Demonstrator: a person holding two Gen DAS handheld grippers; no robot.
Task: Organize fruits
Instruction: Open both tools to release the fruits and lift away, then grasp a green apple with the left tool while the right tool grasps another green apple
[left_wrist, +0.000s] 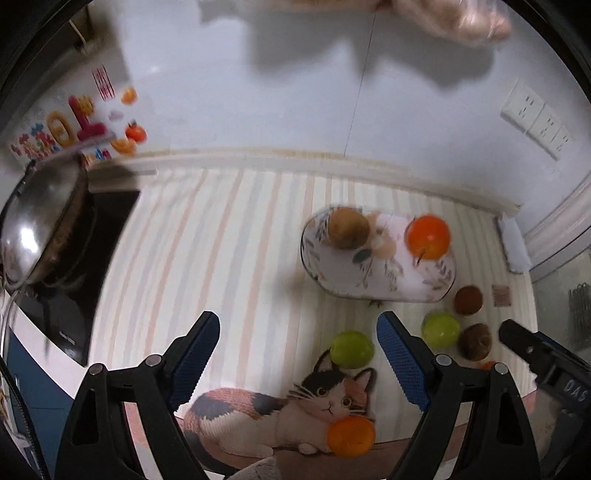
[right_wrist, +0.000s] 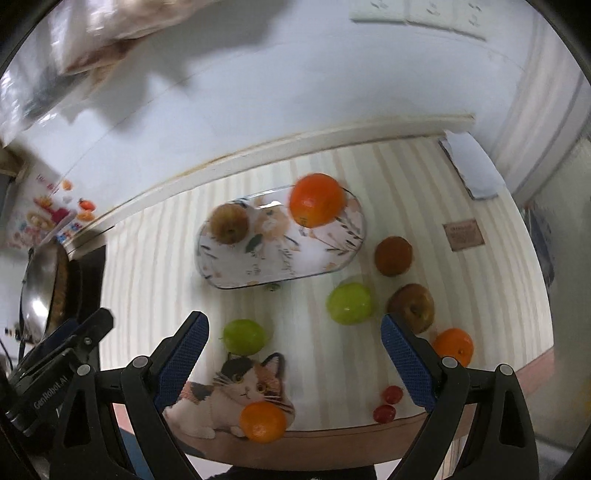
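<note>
Both your left gripper (left_wrist: 297, 354) and right gripper (right_wrist: 293, 356) hang spread and empty; next, drop onto a green apple (right_wrist: 243, 336) for the tray (right_wrist: 314, 258).

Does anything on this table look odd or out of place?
Nothing is spilled or broken. The oval tray holds only a brown apple and an orange; the other fruit lies loose on the striped cloth, and one orange sits right at the table's near edge.
</note>
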